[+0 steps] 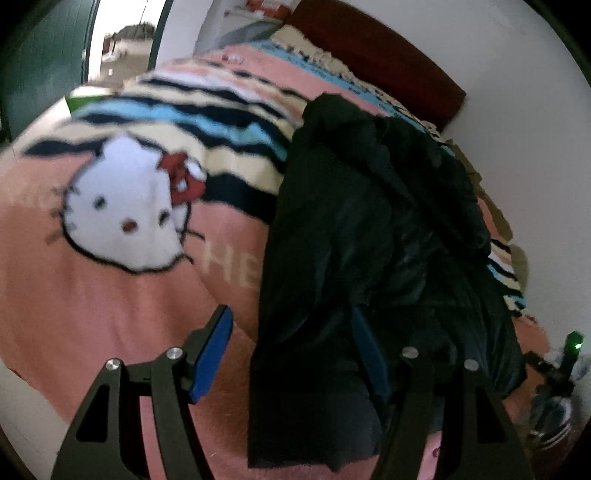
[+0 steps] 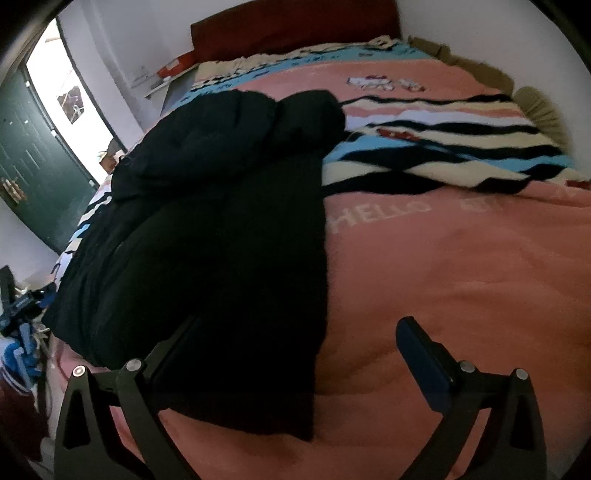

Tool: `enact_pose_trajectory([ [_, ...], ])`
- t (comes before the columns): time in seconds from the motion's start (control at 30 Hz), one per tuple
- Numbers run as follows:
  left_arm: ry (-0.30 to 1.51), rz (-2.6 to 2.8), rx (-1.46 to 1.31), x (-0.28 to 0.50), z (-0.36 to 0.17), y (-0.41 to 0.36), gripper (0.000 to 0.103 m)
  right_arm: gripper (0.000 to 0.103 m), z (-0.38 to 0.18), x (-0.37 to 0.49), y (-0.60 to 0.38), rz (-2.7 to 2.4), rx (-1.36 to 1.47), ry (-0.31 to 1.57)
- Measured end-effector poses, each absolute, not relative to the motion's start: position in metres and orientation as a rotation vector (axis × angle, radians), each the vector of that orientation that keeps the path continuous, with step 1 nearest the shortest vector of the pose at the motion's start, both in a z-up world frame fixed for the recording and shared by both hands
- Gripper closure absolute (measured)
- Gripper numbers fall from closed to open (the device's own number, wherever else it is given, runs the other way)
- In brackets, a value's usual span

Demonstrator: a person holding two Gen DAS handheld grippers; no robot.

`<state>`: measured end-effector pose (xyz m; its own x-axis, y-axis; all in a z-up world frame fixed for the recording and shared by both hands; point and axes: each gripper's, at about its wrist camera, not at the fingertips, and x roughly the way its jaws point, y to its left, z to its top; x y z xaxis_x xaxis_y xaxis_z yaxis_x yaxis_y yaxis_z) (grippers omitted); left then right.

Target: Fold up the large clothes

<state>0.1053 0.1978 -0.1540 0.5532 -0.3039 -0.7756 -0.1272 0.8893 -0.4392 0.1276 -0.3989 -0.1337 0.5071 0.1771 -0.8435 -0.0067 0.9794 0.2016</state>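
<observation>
A black padded jacket [image 1: 362,229] lies on the bed, on a pink Hello Kitty blanket [image 1: 110,302]. In the left wrist view it fills the centre and right of the frame; in the right wrist view it fills the centre and left [image 2: 221,221]. It looks already folded lengthwise into a long narrow strip, with the bulky collar or hood part at the far end, toward the dark red headboard [image 2: 295,26].

The left tool [image 1: 291,354] is wide apart, and the near hem of the jacket hangs between its two blue pads. One pad [image 1: 212,354] is over the blanket on the left of the cloth, the other is partly hidden against the dark fabric. The right tool [image 2: 295,362] is also wide apart: its right finger [image 2: 424,365] stands over bare blanket, and its left finger is dark against the jacket, so I cannot tell if it touches.

I think both tools are placed at the near hem, one at each side, so that the person can pinch the two corners together and bring the lower part up over the upper part. The padding is thick and slippery, so a shallow pinch may slip out.
</observation>
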Motion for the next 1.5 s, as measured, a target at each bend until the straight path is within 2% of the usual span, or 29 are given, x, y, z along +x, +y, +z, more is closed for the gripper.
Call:
enact_pose_trajectory([
  [0.3, 1.057, -0.241, -0.625, 0.112, -0.187, 0.187, 0.038, 0.001, -0.178, 0.152, -0.402, 0.185, 0.310, 1.145],
  [0.63, 1.072, -0.284, -0.588, 0.107, -0.181, 0.162, 0.038, 0.001, -0.190, 0.156, -0.382, 0.289, 0.327, 1.175],
  [0.87, 1.046, -0.303, -0.623, 0.098, -0.179, 0.151, 0.039, 0.019, -0.185, 0.151, -0.373, 0.335, 0.319, 1.162],
  [1.07, 1.023, -0.281, -0.667, 0.087, -0.181, 0.147, 0.042, 0.030, -0.184, 0.146, -0.380, 0.355, 0.365, 1.149],
  [1.2, 1.003, -0.270, -0.714, 0.080, -0.180, 0.148, 0.054, 0.036, -0.184, 0.143, -0.384, 0.352, 0.387, 1.146],
  [1.4, 0.975, -0.274, -0.706, 0.078, -0.172, 0.144, 0.070, 0.056, -0.185, 0.141, -0.382, 0.372, 0.395, 1.138],
  [1.5, 0.958, -0.275, -0.692, 0.077, -0.167, 0.143, 0.076, 0.071, -0.182, 0.140, -0.379, 0.377, 0.377, 1.117],
])
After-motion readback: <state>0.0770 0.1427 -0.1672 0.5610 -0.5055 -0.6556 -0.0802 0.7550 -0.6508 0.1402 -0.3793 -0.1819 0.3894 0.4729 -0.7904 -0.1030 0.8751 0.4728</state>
